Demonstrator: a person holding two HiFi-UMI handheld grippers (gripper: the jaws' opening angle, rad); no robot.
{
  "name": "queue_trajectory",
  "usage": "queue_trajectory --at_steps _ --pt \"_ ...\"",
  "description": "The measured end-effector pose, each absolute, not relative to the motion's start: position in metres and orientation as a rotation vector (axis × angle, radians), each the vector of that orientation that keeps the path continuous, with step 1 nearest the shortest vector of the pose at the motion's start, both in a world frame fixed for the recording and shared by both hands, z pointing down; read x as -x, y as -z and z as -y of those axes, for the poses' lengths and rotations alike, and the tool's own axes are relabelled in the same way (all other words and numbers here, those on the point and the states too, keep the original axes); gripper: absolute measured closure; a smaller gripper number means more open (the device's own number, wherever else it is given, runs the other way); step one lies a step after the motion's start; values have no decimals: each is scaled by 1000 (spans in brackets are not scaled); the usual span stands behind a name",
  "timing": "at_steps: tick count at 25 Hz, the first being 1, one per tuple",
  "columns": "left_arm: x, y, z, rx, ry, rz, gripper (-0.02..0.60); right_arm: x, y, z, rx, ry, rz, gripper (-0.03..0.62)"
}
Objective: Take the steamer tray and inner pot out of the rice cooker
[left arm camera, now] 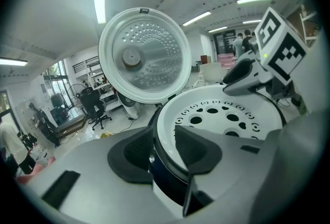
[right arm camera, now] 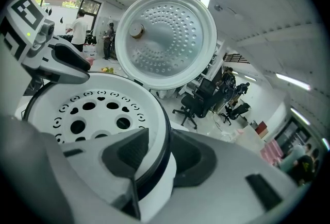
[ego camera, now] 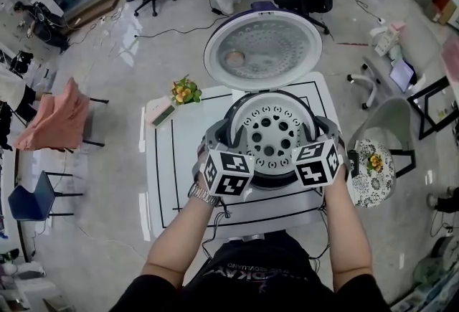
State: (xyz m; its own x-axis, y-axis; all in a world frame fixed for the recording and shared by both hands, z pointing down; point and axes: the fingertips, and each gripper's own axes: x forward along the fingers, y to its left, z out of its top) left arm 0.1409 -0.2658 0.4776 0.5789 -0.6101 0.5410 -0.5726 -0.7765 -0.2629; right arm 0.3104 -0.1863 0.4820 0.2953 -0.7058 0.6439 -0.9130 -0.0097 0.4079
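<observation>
Within rice cooker (ego camera: 275,179) sits steamer tray (ego camera: 276,133).

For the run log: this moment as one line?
steamer tray: seated in rice cooker | lid: open | left gripper: jaws shut on tray rim | right gripper: jaws shut on tray rim

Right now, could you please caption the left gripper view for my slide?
Left gripper clamps the rim of the steamer tray in the open rice cooker, lid raised behind.
</observation>
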Motion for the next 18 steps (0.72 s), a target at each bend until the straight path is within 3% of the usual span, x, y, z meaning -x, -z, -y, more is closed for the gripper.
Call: queue_trajectory --at_steps 5,18 --pt "-140 -474 266 2709 966 -1035 489 -312 -481 187 -1777 -327 1462 456" --pt "-139 -473 265 2728 918 -1026 480 -316 -487 185 -1754 -414 1437 432"
